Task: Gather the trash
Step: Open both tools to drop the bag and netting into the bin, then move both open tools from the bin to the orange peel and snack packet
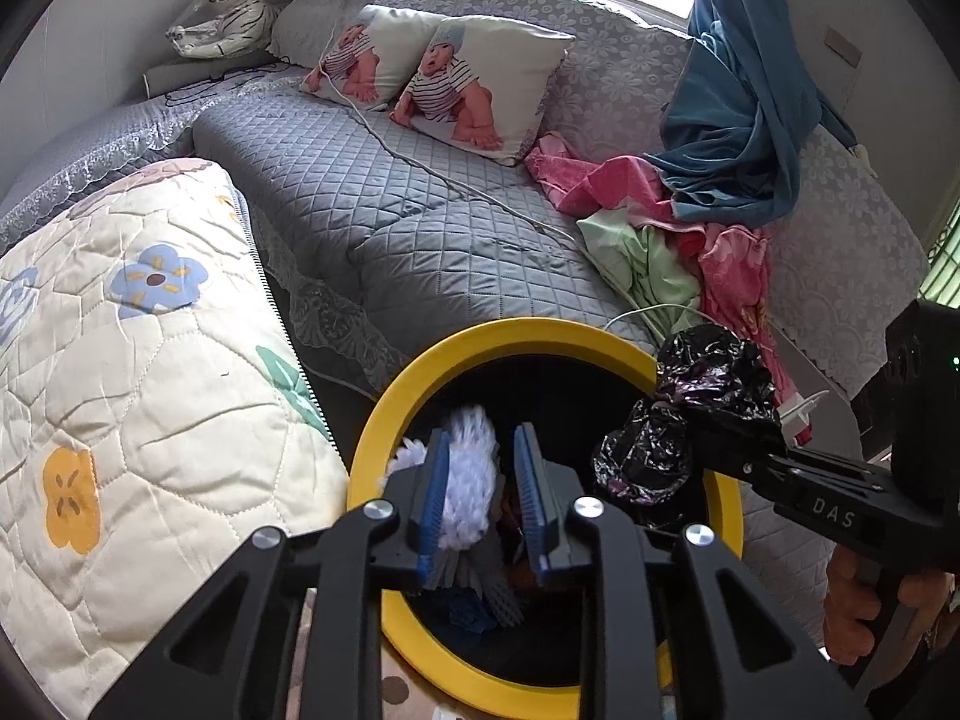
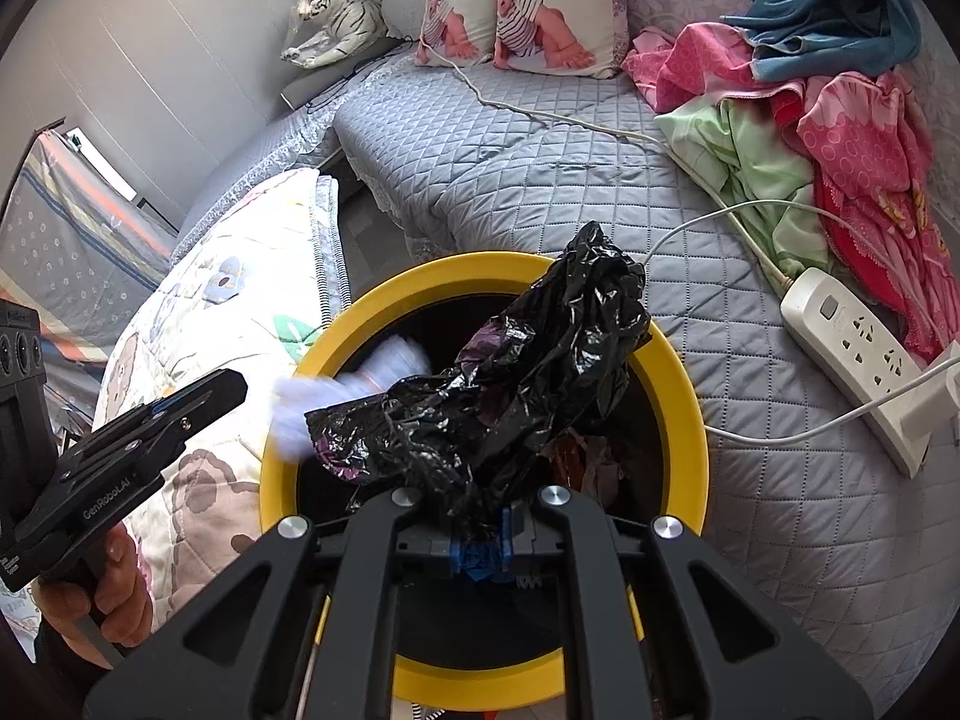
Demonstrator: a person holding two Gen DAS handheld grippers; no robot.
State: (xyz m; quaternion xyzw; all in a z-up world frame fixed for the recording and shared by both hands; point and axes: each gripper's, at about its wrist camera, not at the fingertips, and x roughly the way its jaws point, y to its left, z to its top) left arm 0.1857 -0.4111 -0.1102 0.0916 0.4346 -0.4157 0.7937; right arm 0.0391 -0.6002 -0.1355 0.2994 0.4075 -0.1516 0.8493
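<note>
- Left gripper [image 1: 480,498] fingers stand a little apart over the yellow bin [image 1: 384,420]; a blurred white tissue [image 1: 468,480] lies against the left finger, seemingly loose.
- Right gripper [image 2: 480,546] fingers pinch a crumpled black plastic bag [image 2: 528,372], which reaches ahead over the bin's mouth.
- Beyond the bin: grey sofa [image 2: 540,180], power strip [image 2: 858,348].

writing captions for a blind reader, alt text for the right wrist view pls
The right gripper holds a crumpled black plastic bag over a yellow-rimmed bin, while white tissue drops in beside the left gripper. Behind is a grey quilted sofa.
</note>
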